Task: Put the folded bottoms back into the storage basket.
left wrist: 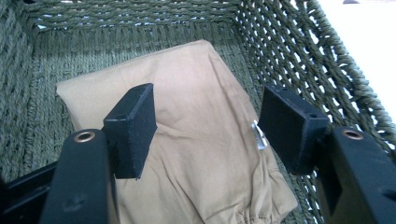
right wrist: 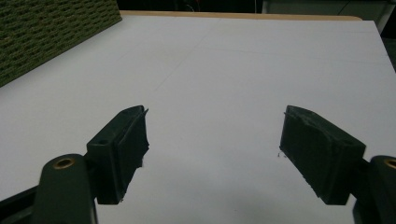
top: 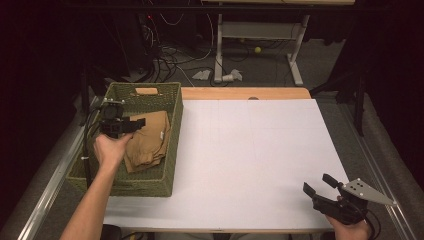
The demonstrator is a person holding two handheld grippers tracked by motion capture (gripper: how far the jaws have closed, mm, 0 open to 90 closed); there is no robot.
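A white table [top: 250, 160] fills most of the high view, with a strip of wooden edge along its far side. On its left end sits a green woven basket [top: 170, 165], rectangular, with a handle slot in its far wall. Inside the basket lies a folded tan garment [top: 150, 142], its gathered hem toward the near end; a small silvery tag shows on the cloth in the left gripper view.

The left gripper [top: 135, 122], held in the person's left hand [top: 111, 149], hovers over the basket just above the garment. Its jaws are spread wide with nothing between them, and the tan cloth [left wrist: 196, 140] lies directly below and ahead of them.

The right gripper [top: 320, 185], held in the right hand [top: 350, 227], sits at the table's near right corner, well apart from the basket. Its jaws also stand apart and empty, pointing across bare white tabletop [right wrist: 224, 70].
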